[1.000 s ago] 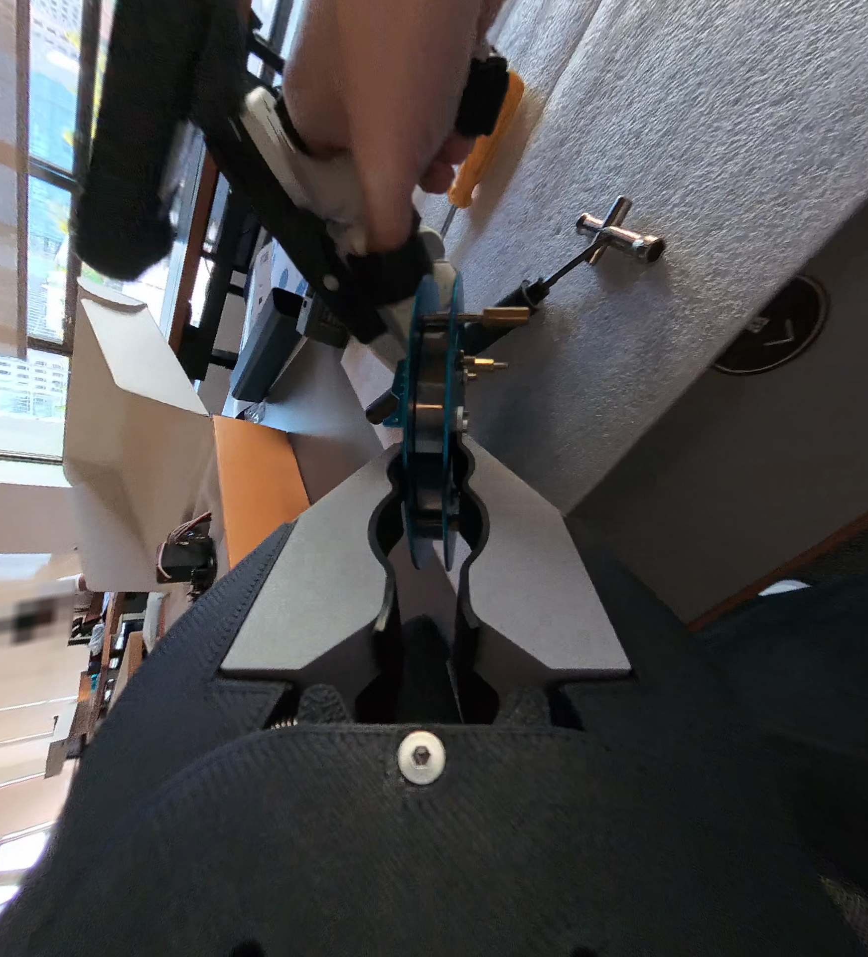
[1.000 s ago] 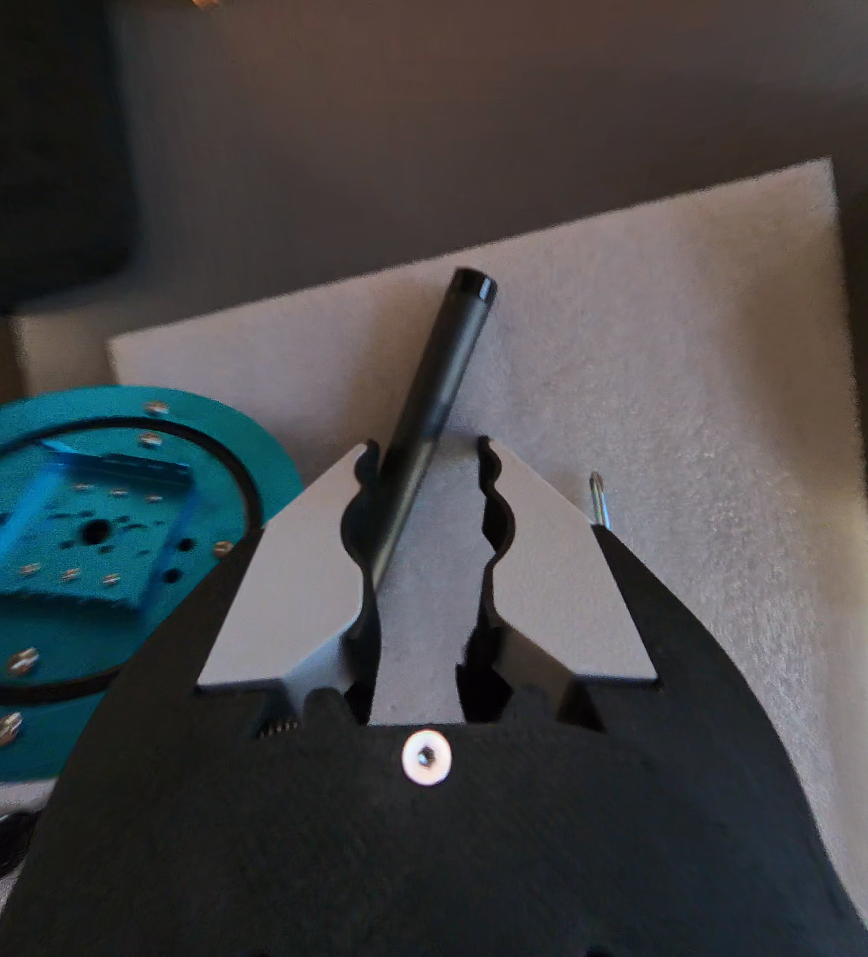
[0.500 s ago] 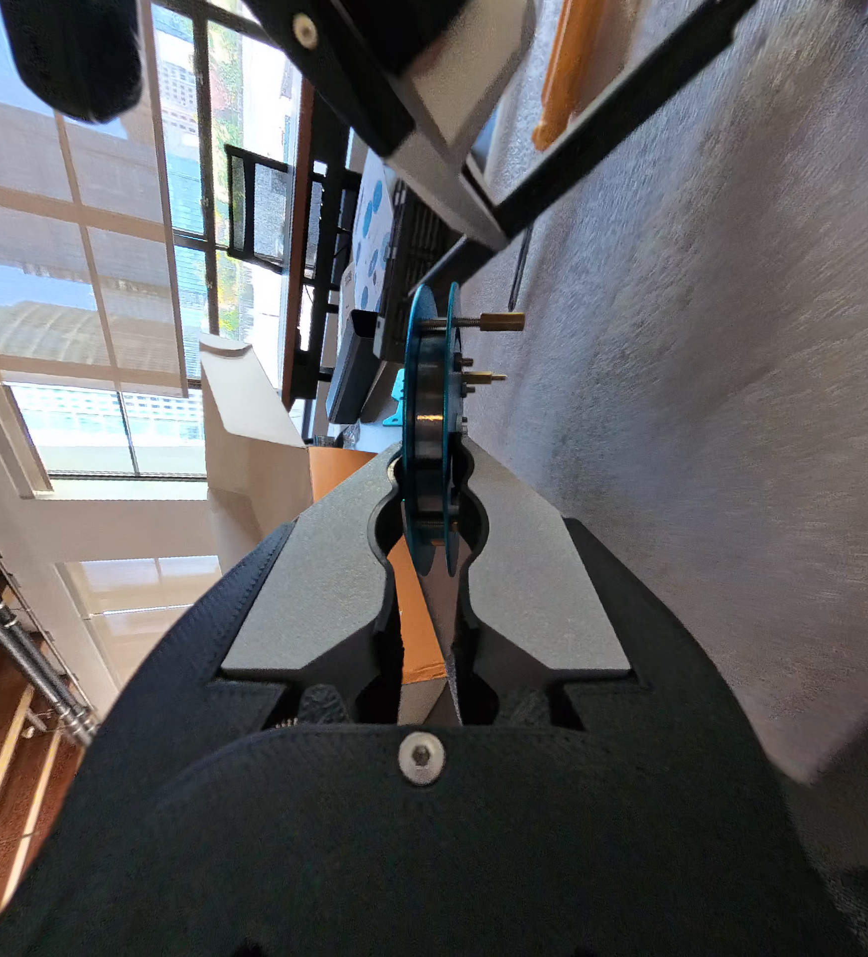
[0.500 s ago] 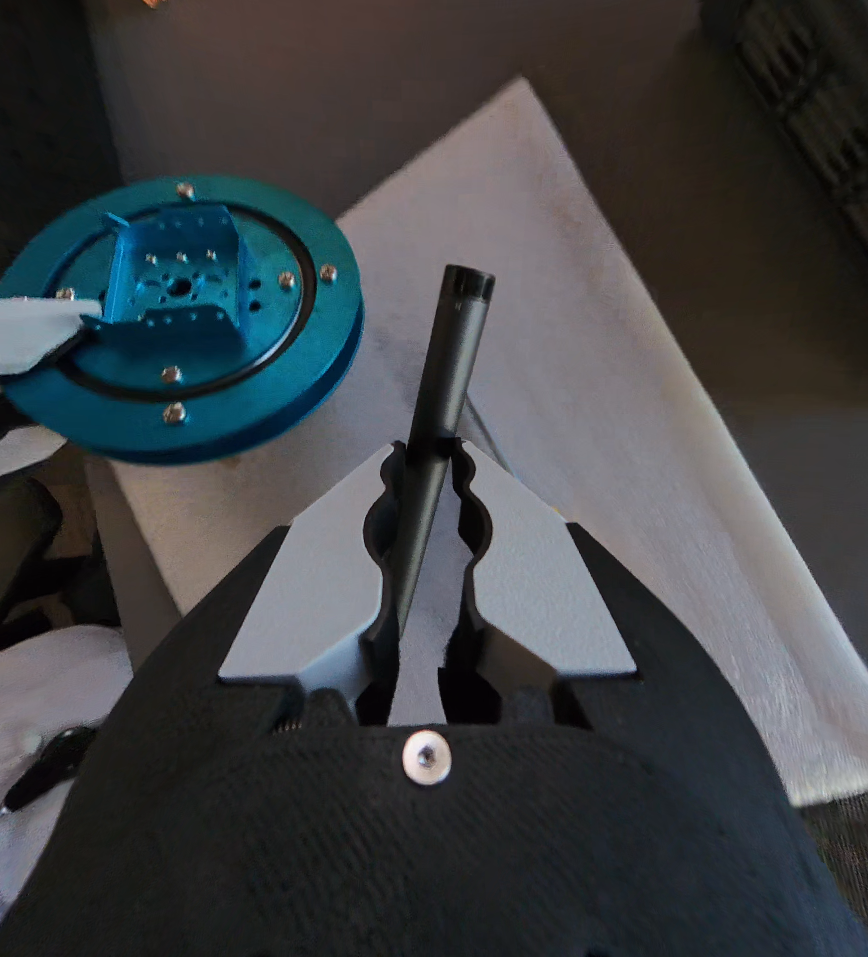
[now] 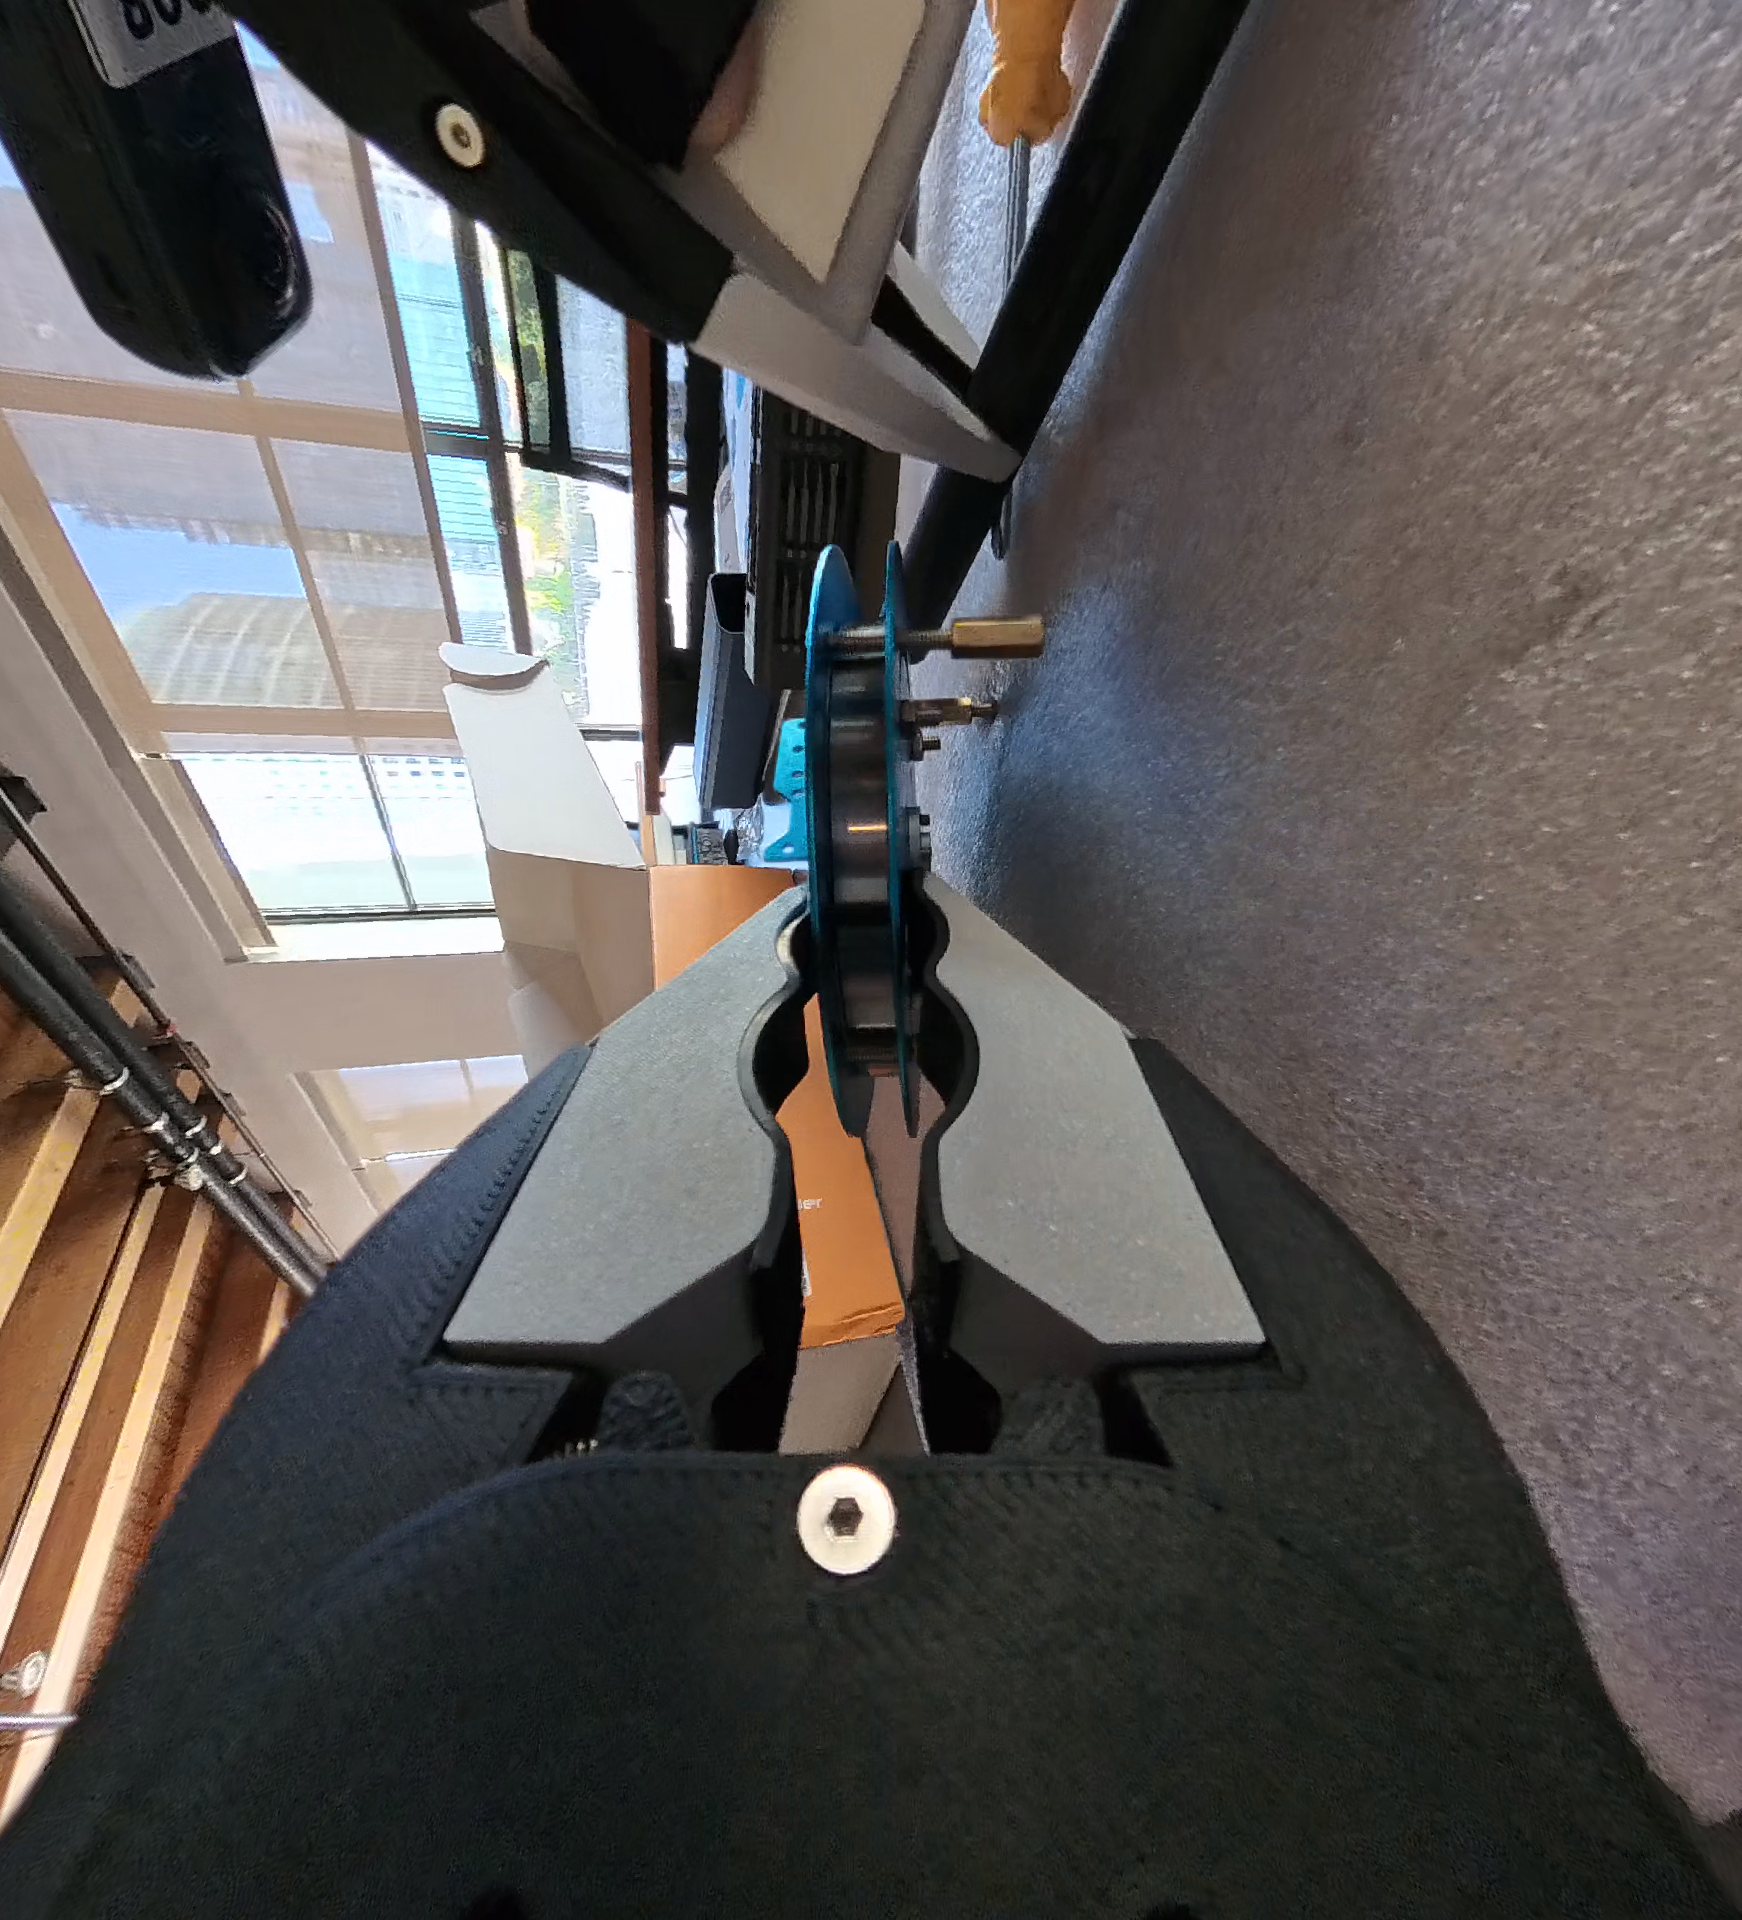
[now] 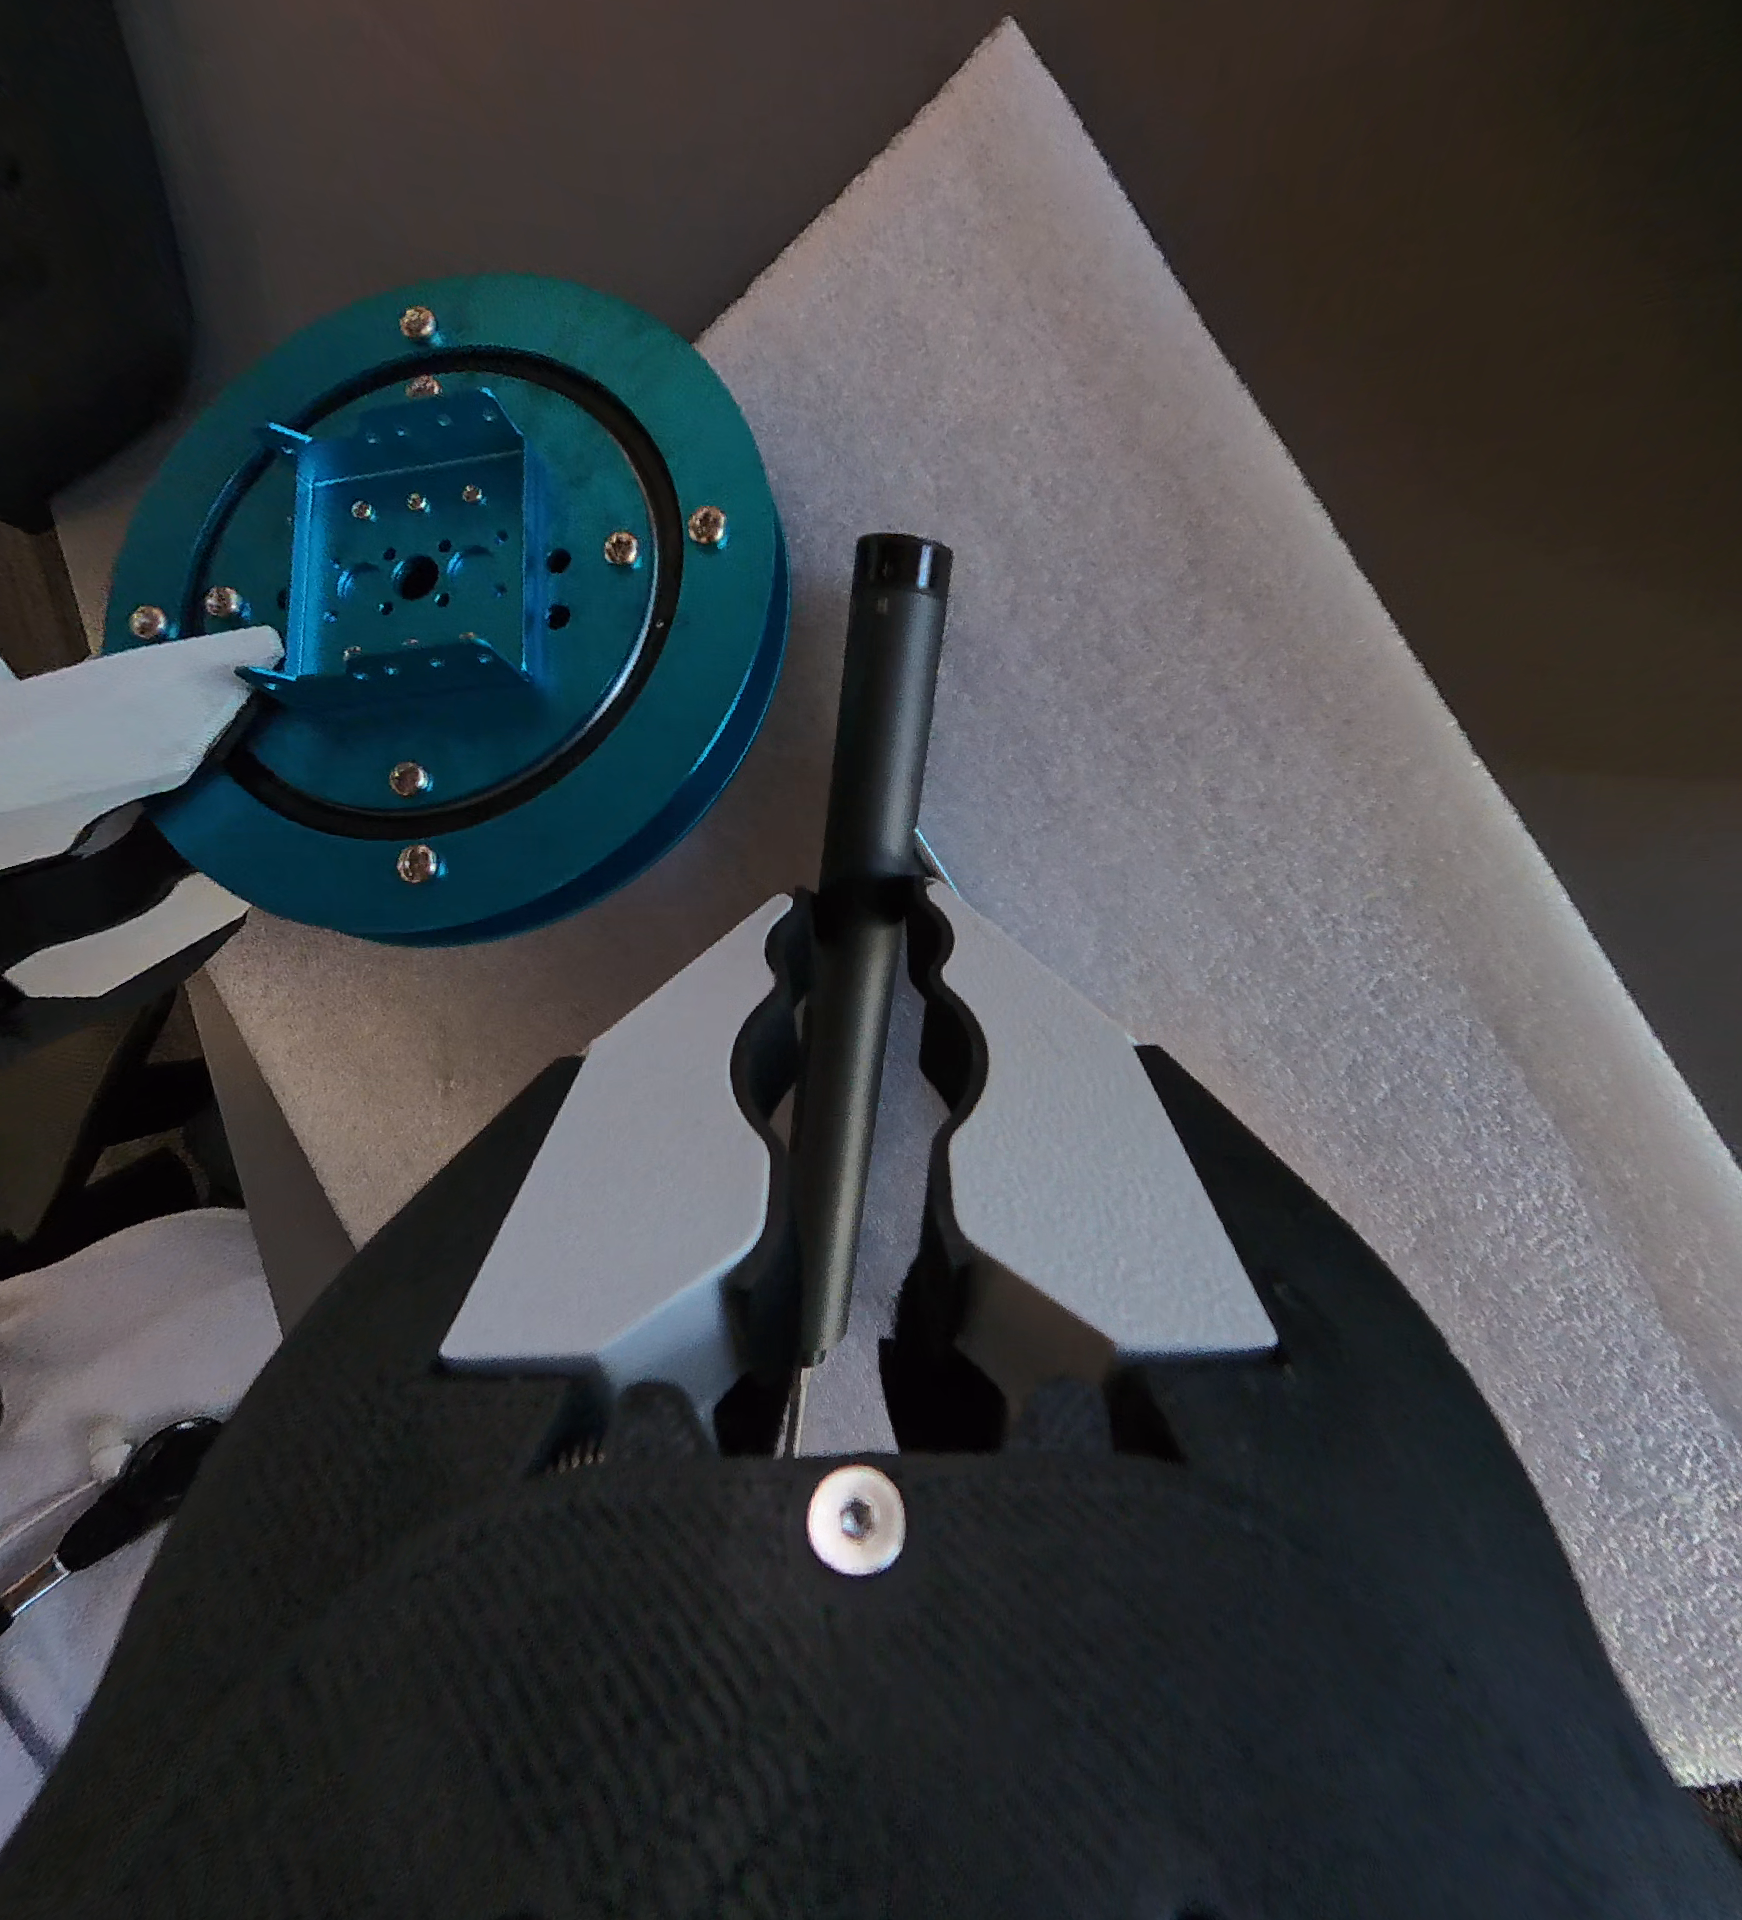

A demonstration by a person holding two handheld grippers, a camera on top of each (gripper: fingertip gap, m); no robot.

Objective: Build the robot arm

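My left gripper (image 5: 862, 914) is shut on the rim of a blue metal disc assembly (image 5: 859, 790), held on edge just above the grey foam mat (image 5: 1418, 727). Brass standoffs (image 5: 997, 636) stick out of the disc toward the mat. In the right wrist view the same disc (image 6: 451, 603) shows face-on with a blue square bracket (image 6: 415, 577) at its centre, with the left gripper's fingers (image 6: 119, 707) on its left edge. My right gripper (image 6: 859, 899) is shut on a dark screwdriver handle (image 6: 872, 790), beside the disc's right edge. That gripper and the screwdriver also show in the left wrist view (image 5: 742, 208).
An orange tool handle (image 5: 1023, 73) lies on the mat at the far end. An open cardboard box (image 5: 576, 831) stands beyond the disc, with windows behind. The dark desk (image 6: 1469, 260) surrounds the white foam mat (image 6: 1210, 831). A white-gloved hand (image 6: 88, 1351) is at lower left. There is about 10 cm between the tips of the two grippers.
My right gripper closed on the screwdriver handle, lifted it off the mat and came close beside the disc. My left gripper keeps hold of the disc, which now sits nearer the mat.
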